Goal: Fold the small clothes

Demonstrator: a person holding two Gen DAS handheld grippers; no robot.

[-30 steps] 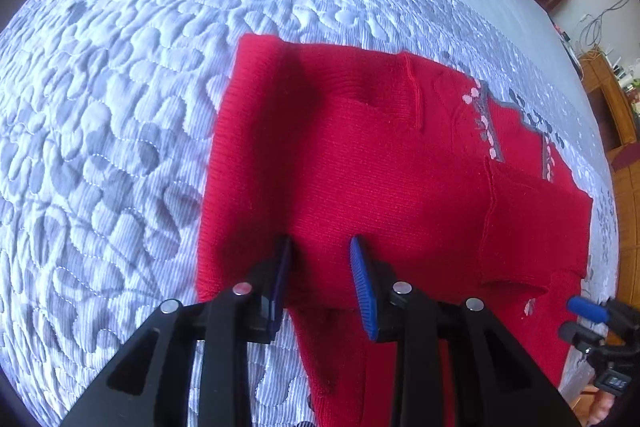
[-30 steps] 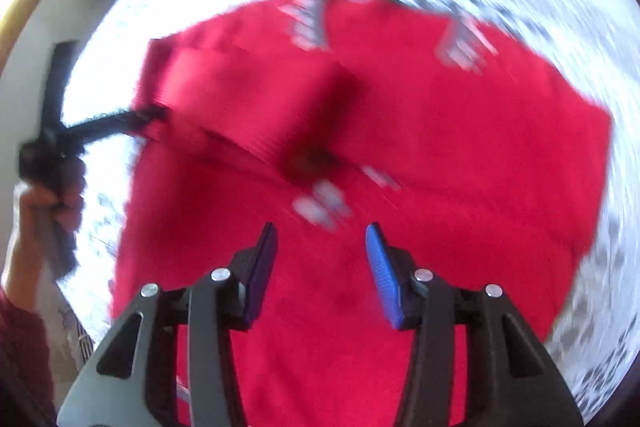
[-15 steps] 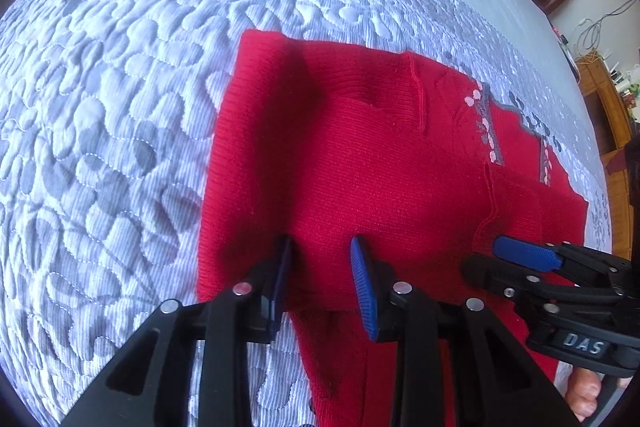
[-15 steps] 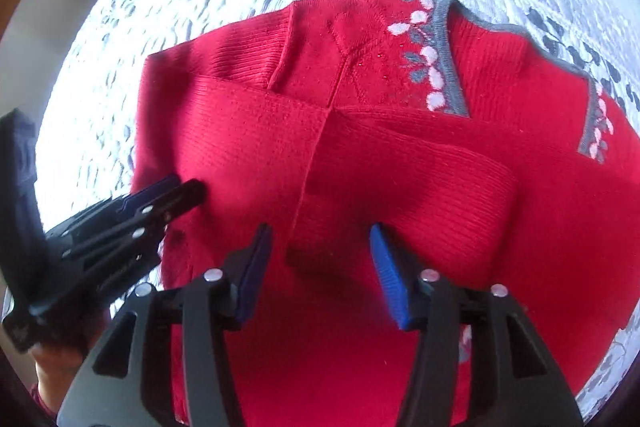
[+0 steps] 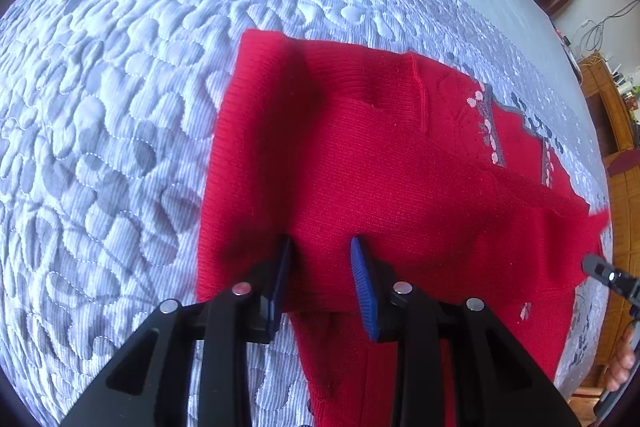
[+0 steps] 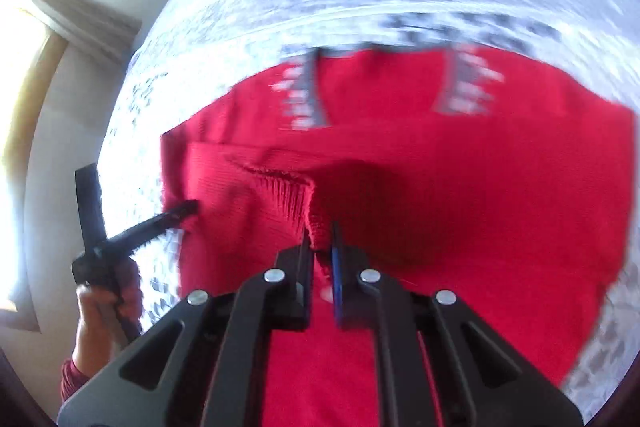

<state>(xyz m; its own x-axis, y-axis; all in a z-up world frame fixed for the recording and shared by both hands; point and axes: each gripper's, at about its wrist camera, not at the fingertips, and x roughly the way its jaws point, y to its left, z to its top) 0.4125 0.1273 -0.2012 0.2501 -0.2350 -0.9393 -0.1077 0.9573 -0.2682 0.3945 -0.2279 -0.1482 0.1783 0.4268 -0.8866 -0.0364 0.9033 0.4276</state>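
Red sweater (image 5: 400,179) is laid flat on the quilted bedspread (image 5: 120,115), one sleeve already folded across. Sleeve cuff (image 6: 318,227) is pinched by the right gripper (image 6: 320,247); left gripper (image 5: 320,275) is spread, hovering. Body folds judged outstanding.

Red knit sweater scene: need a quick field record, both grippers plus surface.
garment: red knit sweater with grey-and-pink collar trim, lying on the bed, sleeve folded across its body
surface: grey-white quilted bedspread
left gripper: open, fingers straddling the folded sleeve's edge
right gripper: shut on a pinched ridge of the sweater
right wrist view: motion-blurred, fine detail unclear
fold stage: partial
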